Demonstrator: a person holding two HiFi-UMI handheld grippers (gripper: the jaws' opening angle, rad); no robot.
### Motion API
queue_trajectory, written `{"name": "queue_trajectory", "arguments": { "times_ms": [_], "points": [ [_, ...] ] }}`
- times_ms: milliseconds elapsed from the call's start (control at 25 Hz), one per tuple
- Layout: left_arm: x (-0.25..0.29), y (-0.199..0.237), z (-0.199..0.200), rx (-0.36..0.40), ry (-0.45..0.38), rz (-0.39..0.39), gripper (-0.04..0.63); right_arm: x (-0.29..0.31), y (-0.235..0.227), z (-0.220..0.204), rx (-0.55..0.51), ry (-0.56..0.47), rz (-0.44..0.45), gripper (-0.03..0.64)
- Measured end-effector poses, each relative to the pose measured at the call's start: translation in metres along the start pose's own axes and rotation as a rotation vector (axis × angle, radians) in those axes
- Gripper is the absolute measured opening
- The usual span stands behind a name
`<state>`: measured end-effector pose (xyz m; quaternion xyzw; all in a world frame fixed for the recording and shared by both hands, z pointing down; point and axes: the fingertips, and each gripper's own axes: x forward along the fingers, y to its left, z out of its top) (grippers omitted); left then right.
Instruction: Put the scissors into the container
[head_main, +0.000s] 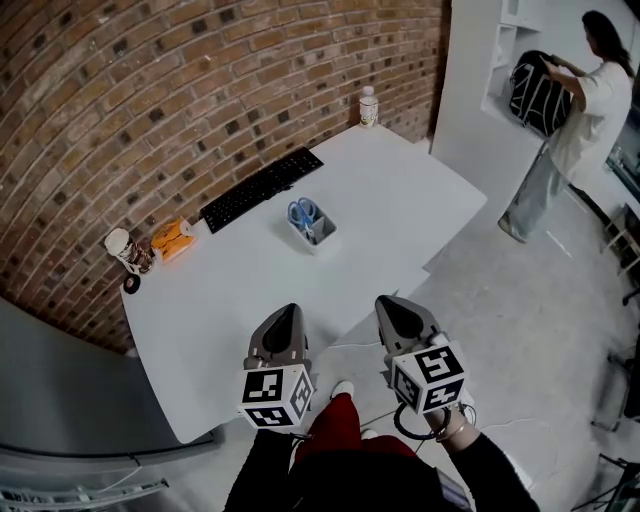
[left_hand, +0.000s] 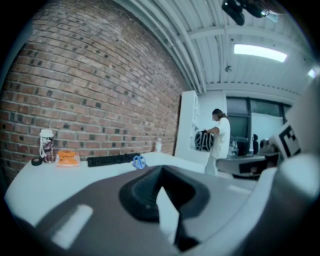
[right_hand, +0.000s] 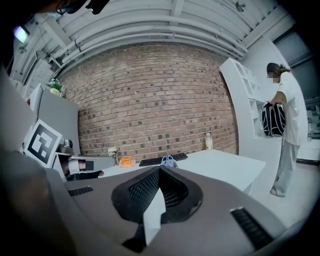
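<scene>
Item 1. Left gripper (head_main: 286, 318): held low, off the table's near edge, at 6 o'clock of the container. Fingers pressed together at the tips, nothing between them, as its own view shows. Marker cube at its rear.

Item 2. Right gripper (head_main: 396, 306): beside the left one, at its 3 o'clock, also short of the table edge. Fingers likewise closed tip to tip and empty.

Item 3. Scissors (head_main: 304, 213): blue-handled, standing inside the container with the handles up, clear of both grippers.

Item 4. Container (head_main: 320, 238): small, pale and open-topped, near the middle of the table.

Item 5. Table (head_main: 400, 200): white, set against a brick wall (head_main: 200, 80).

Item 6. Keyboard (head_main: 261, 188): black, at 10 o'clock of the container, lying along the wall side.

Item 7. Bottle (head_main: 369, 106): small, pale, upright at the far corner, at 1 o'clock of the container.

Item 8. Orange packet (head_main: 172, 239): at 9 o'clock of the container, just left of the keyboard's end.

Item 9. Cup (head_main: 121, 244): white with a dark print, at 9 o'clock of the packet, near the table's left corner.

Item 10. Person (head_main: 580, 130): standing well apart at 2 o'clock of the table, in light clothes, hands on a black bag (head_main: 538, 92) at a white shelf.
</scene>
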<state>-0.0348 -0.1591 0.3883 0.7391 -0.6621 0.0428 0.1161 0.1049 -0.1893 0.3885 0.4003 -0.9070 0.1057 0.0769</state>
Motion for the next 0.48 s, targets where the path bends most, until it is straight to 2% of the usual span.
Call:
{"name": "queue_trajectory", "arguments": {
  "times_ms": [480],
  "points": [
    [-0.038, -0.023, -0.004, -0.01, -0.022, 0.013, 0.002, -0.045, 0.003, -0.002, -0.014, -0.017, 0.01, 0.008]
  ]
}}
